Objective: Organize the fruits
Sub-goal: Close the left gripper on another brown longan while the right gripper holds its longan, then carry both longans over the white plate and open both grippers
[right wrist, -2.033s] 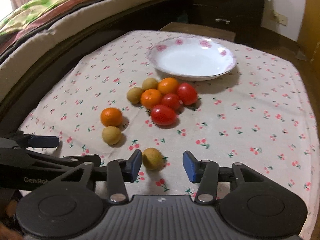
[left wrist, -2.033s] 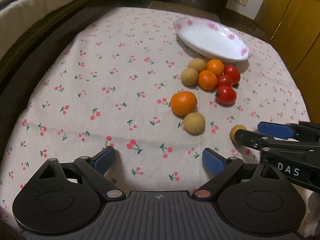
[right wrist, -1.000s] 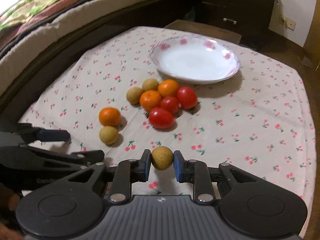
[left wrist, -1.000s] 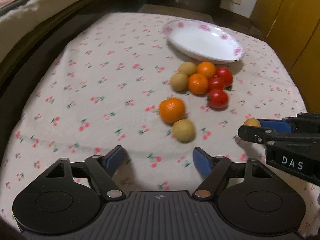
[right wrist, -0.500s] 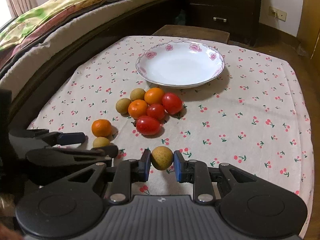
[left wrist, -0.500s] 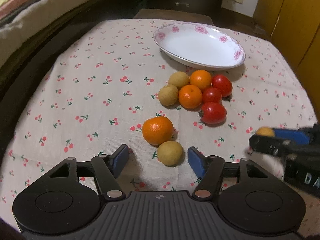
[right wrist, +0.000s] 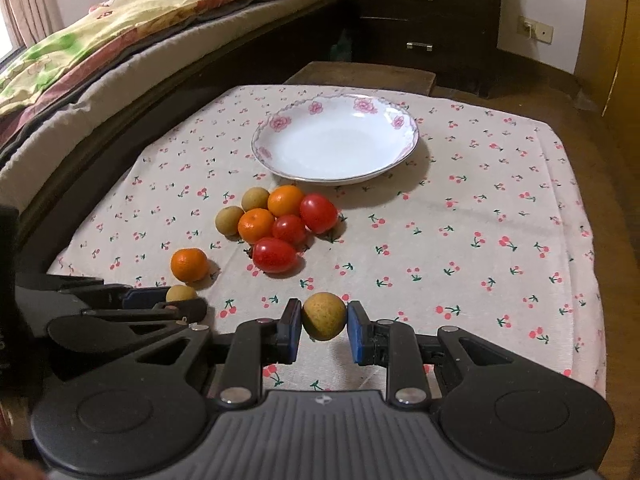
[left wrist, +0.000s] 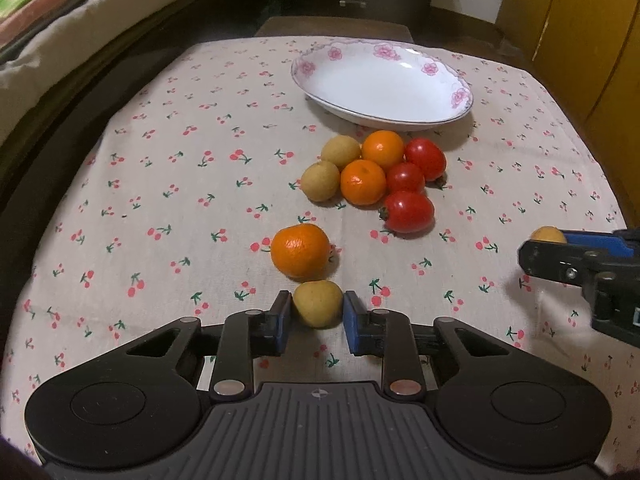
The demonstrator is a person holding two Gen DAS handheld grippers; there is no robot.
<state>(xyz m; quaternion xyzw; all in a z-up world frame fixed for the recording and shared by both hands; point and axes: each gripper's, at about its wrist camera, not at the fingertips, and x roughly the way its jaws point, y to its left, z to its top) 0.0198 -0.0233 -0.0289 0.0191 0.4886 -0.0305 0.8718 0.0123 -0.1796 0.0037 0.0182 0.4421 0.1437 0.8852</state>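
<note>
The left gripper point(left wrist: 317, 316) is clenched on a small tan fruit point(left wrist: 318, 303), its blue pads pressed against both sides, with the fruit low over the cherry-print cloth point(left wrist: 160, 200). Using the white plate point(left wrist: 384, 84) as the landmark, this fruit is well short of it, just nearer than a lone orange point(left wrist: 301, 251) that touches it. Close below the plate's rim sits a cluster: two tan fruits, two oranges and three tomatoes point(left wrist: 410, 212). Far to the right of the plate, the right gripper holds another tan fruit point(left wrist: 548, 235)

From the right wrist, the right gripper point(right wrist: 324, 326) grasps a tan fruit point(right wrist: 324, 316) between its blue pads, lifted clear of the cloth point(right wrist: 500, 220), well in front of the plate point(right wrist: 280, 156). The cluster point(right wrist: 276, 220) lies just before the plate's near rim. Left of it, farther from the plate, the lone orange point(right wrist: 189, 265) rests beside the left gripper point(right wrist: 176, 300), which pinches its own fruit point(right wrist: 181, 293)
</note>
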